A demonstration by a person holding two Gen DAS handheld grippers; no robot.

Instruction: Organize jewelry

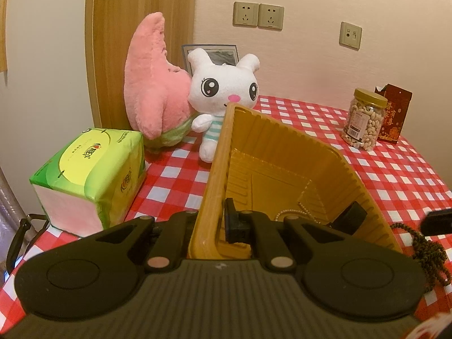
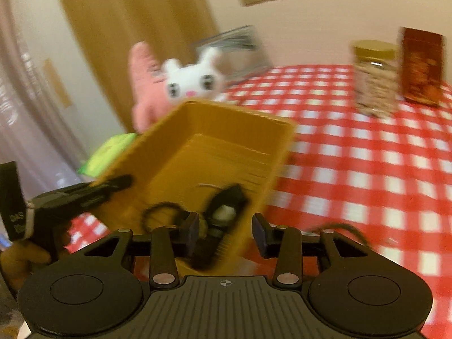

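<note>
The left tool (image 1: 210, 223) sits closest, its fingers clamped on the side wall of the yellow tray (image 1: 285, 152), which is tilted up off the surface (image 1: 395, 169). A pearl chain (image 1: 296, 213) lies inside the tray; a dark bead string (image 1: 423, 243) rests just outside its right wall. The right tool (image 2: 224, 233) (badly blurred) stands open over the tray's near end. Behind crowd a tissue pack (image 1: 90, 175), pink plush (image 1: 154, 84), white bunny (image 1: 223, 84), nut jar (image 1: 365, 118) and red box (image 1: 394, 113).
</note>
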